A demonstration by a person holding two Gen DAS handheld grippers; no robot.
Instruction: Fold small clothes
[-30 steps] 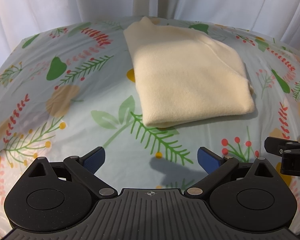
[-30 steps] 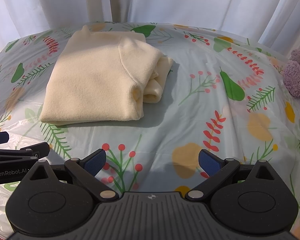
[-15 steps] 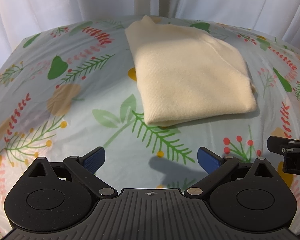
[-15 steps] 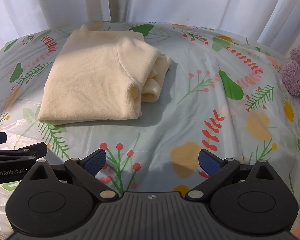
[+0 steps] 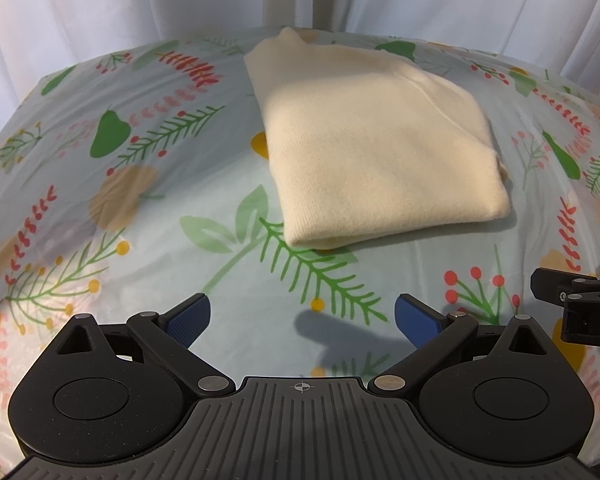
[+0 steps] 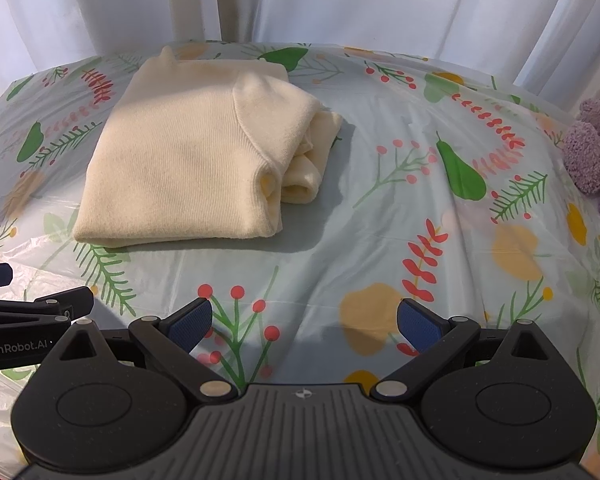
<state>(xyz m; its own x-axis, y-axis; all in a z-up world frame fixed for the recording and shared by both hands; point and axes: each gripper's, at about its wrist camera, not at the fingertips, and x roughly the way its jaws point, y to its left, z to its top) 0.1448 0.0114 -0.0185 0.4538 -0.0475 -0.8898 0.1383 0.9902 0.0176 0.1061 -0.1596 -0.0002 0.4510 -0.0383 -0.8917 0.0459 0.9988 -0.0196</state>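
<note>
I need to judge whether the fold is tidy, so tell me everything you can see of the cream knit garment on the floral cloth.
The cream knit garment looks like soft, fine-ribbed fabric, folded into a thick, roughly rectangular bundle. It lies flat on the floral tablecloth, toward its far left part in the right wrist view. Its near edge is a smooth rounded fold. On its right side, rolled inner layers stick out from under the top layer, so that side is untidy. Only the cloth touches it; both grippers are open and short of it.

Black tongs, blue pads
</note>
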